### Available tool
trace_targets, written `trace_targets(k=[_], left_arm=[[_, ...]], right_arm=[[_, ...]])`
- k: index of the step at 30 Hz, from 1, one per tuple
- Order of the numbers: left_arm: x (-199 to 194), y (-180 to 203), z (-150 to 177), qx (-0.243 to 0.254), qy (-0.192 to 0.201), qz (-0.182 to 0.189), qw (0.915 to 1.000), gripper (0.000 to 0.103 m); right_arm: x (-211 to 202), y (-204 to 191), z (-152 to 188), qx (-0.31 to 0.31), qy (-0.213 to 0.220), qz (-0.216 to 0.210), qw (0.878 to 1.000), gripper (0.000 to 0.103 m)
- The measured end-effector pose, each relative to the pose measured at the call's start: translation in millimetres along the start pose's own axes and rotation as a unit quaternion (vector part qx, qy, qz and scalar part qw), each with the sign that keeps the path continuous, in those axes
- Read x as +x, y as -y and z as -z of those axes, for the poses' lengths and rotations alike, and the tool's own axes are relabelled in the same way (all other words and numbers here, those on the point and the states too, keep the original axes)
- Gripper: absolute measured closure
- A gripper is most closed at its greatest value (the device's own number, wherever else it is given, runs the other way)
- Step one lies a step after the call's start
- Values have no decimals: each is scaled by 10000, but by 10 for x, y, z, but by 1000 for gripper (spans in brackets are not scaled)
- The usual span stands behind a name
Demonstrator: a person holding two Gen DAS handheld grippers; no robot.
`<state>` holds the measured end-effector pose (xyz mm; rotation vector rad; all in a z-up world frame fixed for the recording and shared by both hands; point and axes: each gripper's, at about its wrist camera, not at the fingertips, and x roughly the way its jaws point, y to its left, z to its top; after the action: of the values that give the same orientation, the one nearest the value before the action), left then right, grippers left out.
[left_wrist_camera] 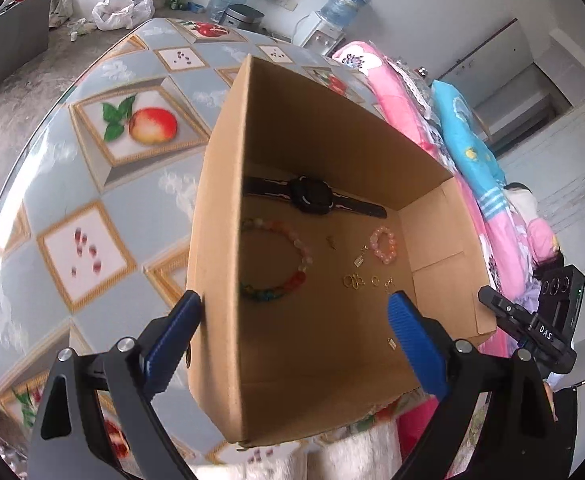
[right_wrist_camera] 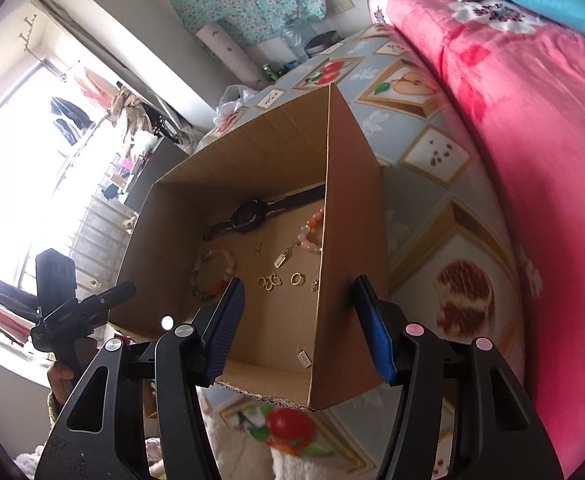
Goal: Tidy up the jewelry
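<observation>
Cardboard box (left_wrist_camera: 332, 152) seen standing on fruit-patterned surface (left_wrist_camera: 92, 184), just beside pink quilt (right_wrist_camera: 532, 128) on bed. Left hand-held gripper (left_wrist_camera: 294, 312) held apart, left box wall straddled between fingers, nothing gripped. Right hand-held gripper (right_wrist_camera: 298, 300) likewise spread, right box wall straddled. On box floor: black watch (left_wrist_camera: 312, 194) laid along far wall, multicolour bead bracelet (left_wrist_camera: 280, 260), pink bead bracelet (left_wrist_camera: 384, 245), gold rings (left_wrist_camera: 354, 281) and small charms scattered between. Bracelets partly hidden by box walls.
</observation>
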<state>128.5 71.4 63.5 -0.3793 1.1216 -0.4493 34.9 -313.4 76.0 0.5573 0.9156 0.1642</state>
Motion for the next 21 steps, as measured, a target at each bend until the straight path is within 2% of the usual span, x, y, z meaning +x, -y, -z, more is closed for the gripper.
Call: trace_targets(k=[7, 12, 17, 19, 21], left_arm=[[-91, 14, 264, -72, 24, 102, 9999, 12], [-84, 66, 310, 57, 91, -9, 9999, 11], [-89, 41, 310, 67, 151, 71, 9998, 10], [-133, 23, 325, 99, 278, 164, 9994, 10], [-260, 25, 368, 201, 606, 74, 9979, 9]], right_arm=[[-156, 28, 262, 73, 53, -33, 10000, 48], [-164, 6, 331, 77, 131, 36, 9999, 48], [-160, -7, 351, 47, 241, 157, 9996, 48], [-199, -11, 369, 55, 345, 253, 9991, 45], [-299, -11, 417, 47, 574, 466, 9973, 42]])
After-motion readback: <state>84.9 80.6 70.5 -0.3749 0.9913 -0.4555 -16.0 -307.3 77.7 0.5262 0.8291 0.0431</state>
